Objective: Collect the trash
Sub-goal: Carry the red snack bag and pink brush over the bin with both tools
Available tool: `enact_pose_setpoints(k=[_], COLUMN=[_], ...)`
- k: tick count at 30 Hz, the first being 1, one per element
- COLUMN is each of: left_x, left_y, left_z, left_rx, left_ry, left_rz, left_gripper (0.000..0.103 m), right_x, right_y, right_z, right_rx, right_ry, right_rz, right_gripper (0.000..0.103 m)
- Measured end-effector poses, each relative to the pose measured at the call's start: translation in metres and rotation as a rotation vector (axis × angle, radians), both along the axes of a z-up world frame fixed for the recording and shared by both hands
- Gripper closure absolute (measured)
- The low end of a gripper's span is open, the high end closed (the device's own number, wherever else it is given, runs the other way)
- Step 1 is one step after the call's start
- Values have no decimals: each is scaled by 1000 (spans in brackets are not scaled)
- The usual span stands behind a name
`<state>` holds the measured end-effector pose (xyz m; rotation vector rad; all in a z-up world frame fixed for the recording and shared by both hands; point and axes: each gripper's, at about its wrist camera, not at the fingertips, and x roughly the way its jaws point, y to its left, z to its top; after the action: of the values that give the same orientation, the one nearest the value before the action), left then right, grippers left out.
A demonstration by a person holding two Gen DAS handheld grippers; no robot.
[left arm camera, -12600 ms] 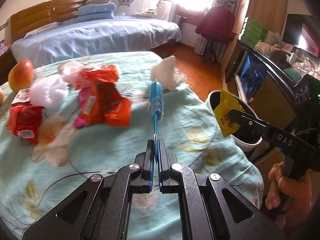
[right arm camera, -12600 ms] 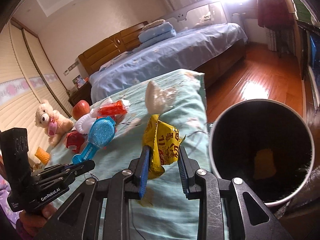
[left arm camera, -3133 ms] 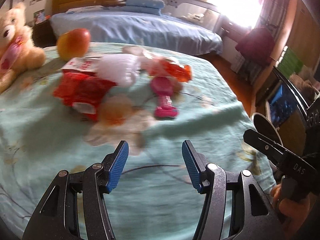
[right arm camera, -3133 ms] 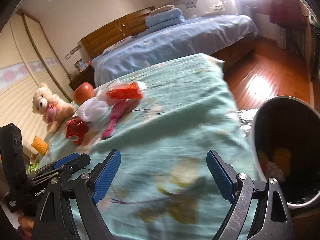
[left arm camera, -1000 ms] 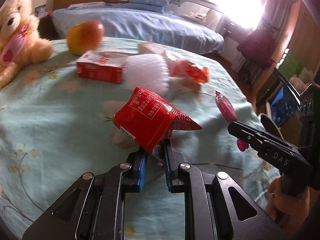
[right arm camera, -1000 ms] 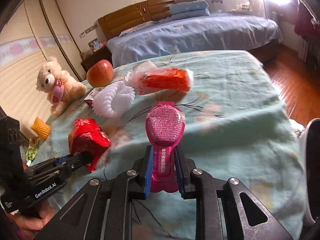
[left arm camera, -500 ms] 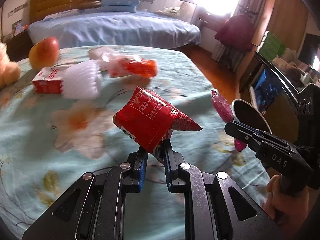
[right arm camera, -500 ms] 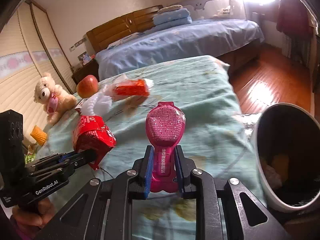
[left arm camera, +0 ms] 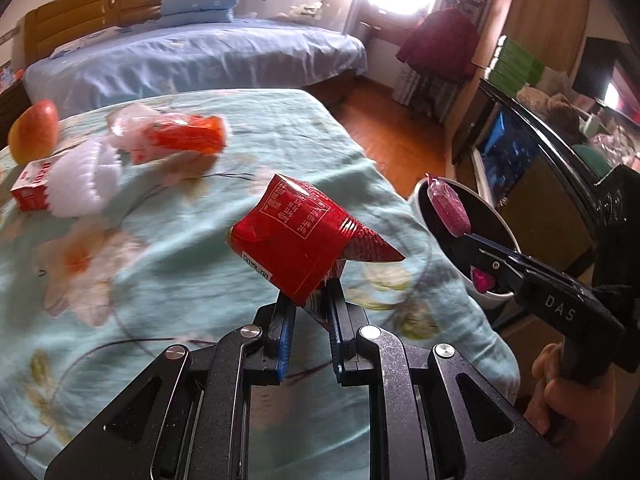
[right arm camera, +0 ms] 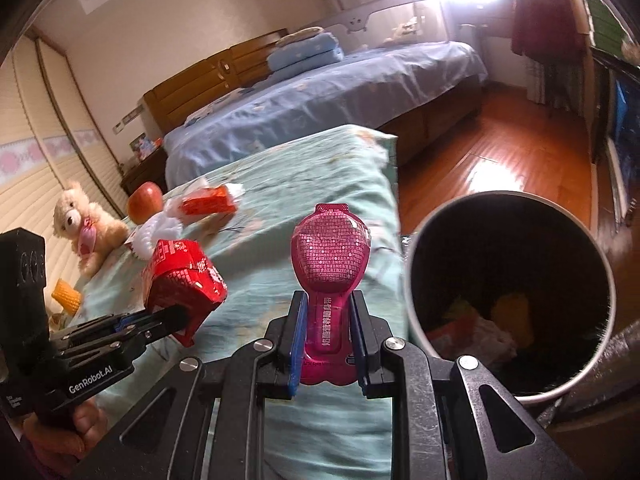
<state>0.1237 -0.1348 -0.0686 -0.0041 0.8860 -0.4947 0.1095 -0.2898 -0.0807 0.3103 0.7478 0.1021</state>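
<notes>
My left gripper [left arm camera: 309, 300] is shut on a crumpled red snack wrapper [left arm camera: 298, 236], held above the teal bed cover [left arm camera: 168, 240]. The same red wrapper [right arm camera: 182, 276] shows in the right wrist view at lower left. My right gripper [right arm camera: 327, 308] is shut on a magenta spoon-shaped pouch [right arm camera: 330, 252], just left of the round dark bin [right arm camera: 508, 300]. In the left wrist view that pouch [left arm camera: 448, 208] hangs in front of the bin [left arm camera: 472, 224]. The bin holds several wrappers.
On the bed cover lie an orange-red wrapper [left arm camera: 180, 138], white foam netting [left arm camera: 82, 178], a small red-and-white box [left arm camera: 34, 180] and an apple [left arm camera: 32, 130]. A teddy bear [right arm camera: 82, 224] sits far left. A second blue bed [left arm camera: 192, 56] and a wooden floor [right arm camera: 500, 160] lie beyond.
Both grippers have swung rightward with their loads, from over the pile of litter toward the bed's edge. The bin has come fully into the right wrist view.
</notes>
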Motion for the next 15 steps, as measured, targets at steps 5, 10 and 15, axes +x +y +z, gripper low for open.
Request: enact_pose_setpoints(k=[5,10,15], left_x=[-2,-4,-4], left_y=[-21,-44,-65], left_z=[3,7,6], left_rx=[-3,2,5], left_ry=[3,-8,-2], left_rz=[-44,-90,-125], left_gripper=[89,89,89], right_x=[-8,-14,-18], right_y=[-20,-40,-58], right_z=[1,2,1], right_rx=[-4,-8,-13], right_ry=[-4,-6,-5], right_rz=[-45,-91,-131], right_gripper=[82,82,82])
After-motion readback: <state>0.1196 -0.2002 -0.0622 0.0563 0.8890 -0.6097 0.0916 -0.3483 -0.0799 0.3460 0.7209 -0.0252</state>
